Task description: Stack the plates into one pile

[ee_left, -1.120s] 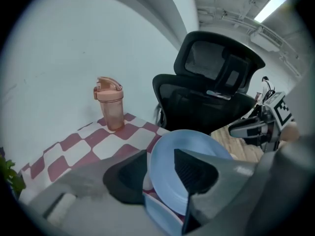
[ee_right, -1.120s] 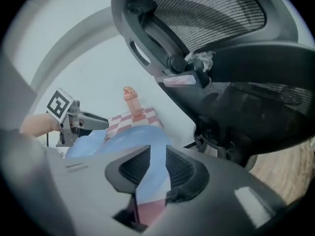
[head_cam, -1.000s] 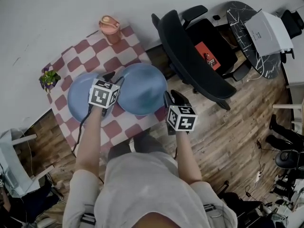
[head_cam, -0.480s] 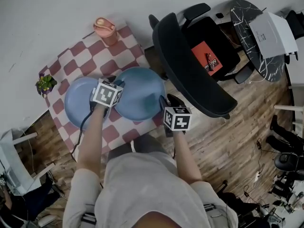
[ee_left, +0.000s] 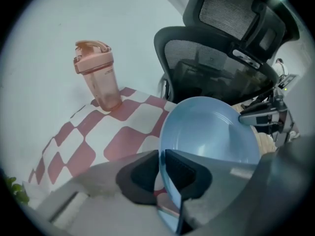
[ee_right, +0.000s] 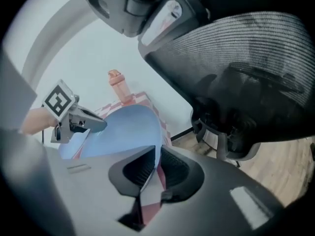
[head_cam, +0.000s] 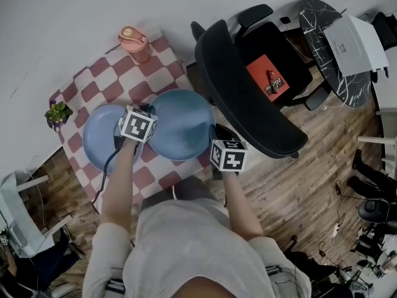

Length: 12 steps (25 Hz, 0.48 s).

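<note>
Since both grippers are pinching the same plate rn, the trick imo is keeping the two grips matched. The left gripper point(head_cam: 147, 108) has its jaws closing down narrow, w/ the near-left rim of the held plate point(head_cam: 180, 126) sandwiched between the pads. The right gripper point(head_cam: 217, 130) is doing the same on the opposite rim, also closing, rim between its pads.

The held plate sits on the right part of the checkered cloth point(head_cam: 105, 79), and its left edge overlaps the second plate point(head_cam: 99, 144) a bit. Can't tell if it's actually off the cloth yet. It does look tilted in the left gripper view.

So: lift both sides together and keep it level. Carry it left until it's centred over the second plate, then lower it flat. Let go w/ both at once so it doesn't tip or slide. The rim is thin and prob slippery, so don't yank.

Count, fwiw:
- 2 blue plates
- 2 grippers
- 1 pink bottle point(head_cam: 134, 42) at the far side
- 1 little plant point(head_cam: 57, 112) at the cloth's left edge
- 1 black office chair point(head_cam: 248, 98) right by the table
</note>
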Motion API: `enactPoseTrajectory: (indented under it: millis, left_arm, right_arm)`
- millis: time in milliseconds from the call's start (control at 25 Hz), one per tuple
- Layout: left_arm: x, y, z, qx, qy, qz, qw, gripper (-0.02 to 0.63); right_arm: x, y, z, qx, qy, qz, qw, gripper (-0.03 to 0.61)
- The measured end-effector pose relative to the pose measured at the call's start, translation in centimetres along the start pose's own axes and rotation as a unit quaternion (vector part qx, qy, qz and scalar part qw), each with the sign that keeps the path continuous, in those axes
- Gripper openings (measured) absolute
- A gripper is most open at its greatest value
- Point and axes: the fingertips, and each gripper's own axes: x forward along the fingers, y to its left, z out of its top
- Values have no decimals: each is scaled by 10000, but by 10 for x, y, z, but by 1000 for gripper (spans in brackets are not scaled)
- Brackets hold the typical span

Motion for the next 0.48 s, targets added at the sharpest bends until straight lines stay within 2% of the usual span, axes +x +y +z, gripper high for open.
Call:
enactPoseTrajectory:
  millis: [160, 480]
  left_arm:
    - [-20, -2, 14, -217, -367, -52, 9991, 44]
    - [-78, 6, 31, -490, -1106, 122, 9926, 32]
  right_arm:
    - [-14, 3, 28, 54, -393, -2, 9992, 26]
    - [-35, 21, 70, -280, -899, 32, 9956, 14]
